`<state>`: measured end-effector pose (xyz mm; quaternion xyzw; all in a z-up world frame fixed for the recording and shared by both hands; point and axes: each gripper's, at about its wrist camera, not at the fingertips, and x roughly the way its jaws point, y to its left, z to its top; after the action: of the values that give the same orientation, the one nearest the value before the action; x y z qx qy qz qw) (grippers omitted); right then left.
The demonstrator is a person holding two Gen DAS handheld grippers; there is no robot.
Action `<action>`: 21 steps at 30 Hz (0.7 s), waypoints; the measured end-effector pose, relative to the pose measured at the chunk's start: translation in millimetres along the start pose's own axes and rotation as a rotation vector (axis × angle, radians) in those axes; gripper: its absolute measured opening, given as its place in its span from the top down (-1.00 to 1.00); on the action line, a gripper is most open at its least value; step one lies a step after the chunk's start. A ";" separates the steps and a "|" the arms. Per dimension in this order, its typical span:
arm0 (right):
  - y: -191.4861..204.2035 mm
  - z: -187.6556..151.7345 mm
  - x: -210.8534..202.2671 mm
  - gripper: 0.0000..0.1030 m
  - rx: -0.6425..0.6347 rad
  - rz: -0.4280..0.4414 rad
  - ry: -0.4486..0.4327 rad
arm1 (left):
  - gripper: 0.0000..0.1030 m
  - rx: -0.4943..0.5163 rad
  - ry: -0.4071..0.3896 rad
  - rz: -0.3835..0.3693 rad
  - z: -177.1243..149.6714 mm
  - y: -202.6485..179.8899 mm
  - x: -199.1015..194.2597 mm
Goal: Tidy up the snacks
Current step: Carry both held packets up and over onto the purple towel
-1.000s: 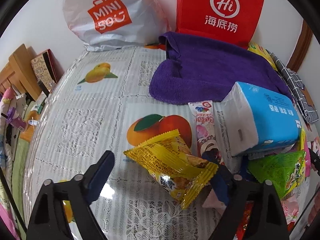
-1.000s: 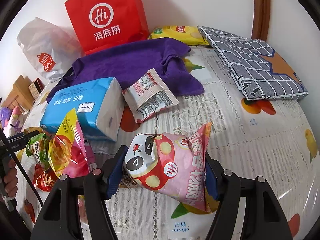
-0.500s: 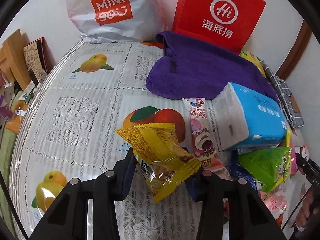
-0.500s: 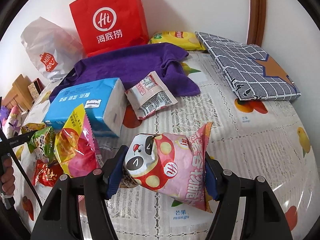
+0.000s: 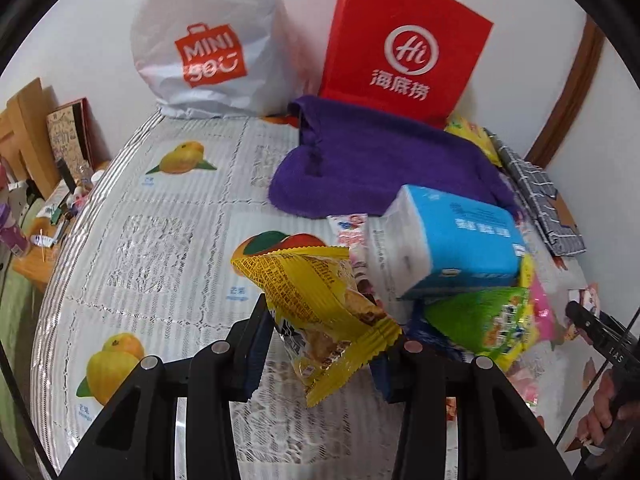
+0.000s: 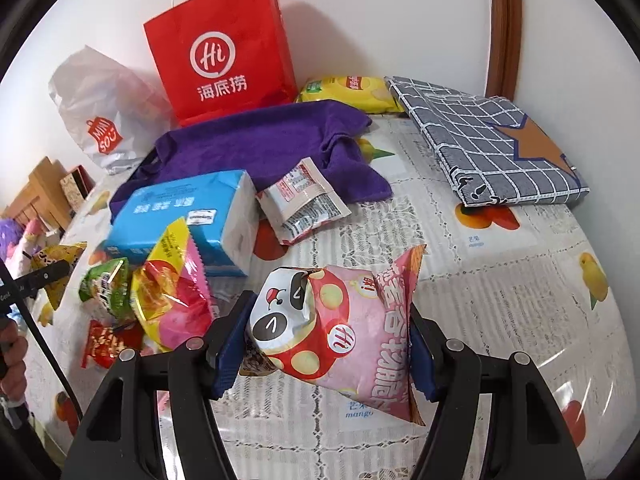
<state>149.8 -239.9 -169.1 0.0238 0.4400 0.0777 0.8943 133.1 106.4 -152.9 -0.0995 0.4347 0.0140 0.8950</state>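
Yellow snack packet [image 5: 320, 304], pink bag with red spotted mushroom [image 6: 340, 328], blue-and-white tissue pack [image 5: 452, 248], purple towel [image 5: 380, 172], red paper bag [image 5: 404, 48], navy grid-checked cloth [image 6: 488, 140], fruit-printed white lace-patterned tablecloth [image 5: 160, 240].

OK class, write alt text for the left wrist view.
The left gripper holds a yellow snack packet above a fruit-print tablecloth. Behind lie a blue tissue pack, a purple towel and a red paper bag.

Looked like a home, likely a living or bedroom corner: table [image 5: 152, 248] had a lace-and-fruit-print cover, shopping bags (one red [image 6: 224, 56], one white [image 5: 208, 44]) leaned against a plain wall, a purple towel [image 6: 272, 140] and tissue pack [image 6: 188, 216] lay among snacks.
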 end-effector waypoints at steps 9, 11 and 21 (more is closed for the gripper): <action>16.0 9.2 -21.9 -0.31 -0.036 0.029 -0.045 | 0.21 0.066 -0.021 -0.059 7.9 -35.7 -24.4; 24.1 14.3 -25.1 -0.31 -0.051 0.048 -0.055 | 0.21 0.085 -0.024 -0.075 12.3 -46.7 -27.8; 75.8 65.0 -21.6 -0.31 -0.129 0.122 -0.091 | 0.21 0.128 -0.059 -0.104 56.3 -75.3 -37.1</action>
<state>179.2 -166.9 -104.0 -0.0038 0.3908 0.1590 0.9066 162.1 45.6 -77.6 -0.0639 0.4025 -0.0575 0.9114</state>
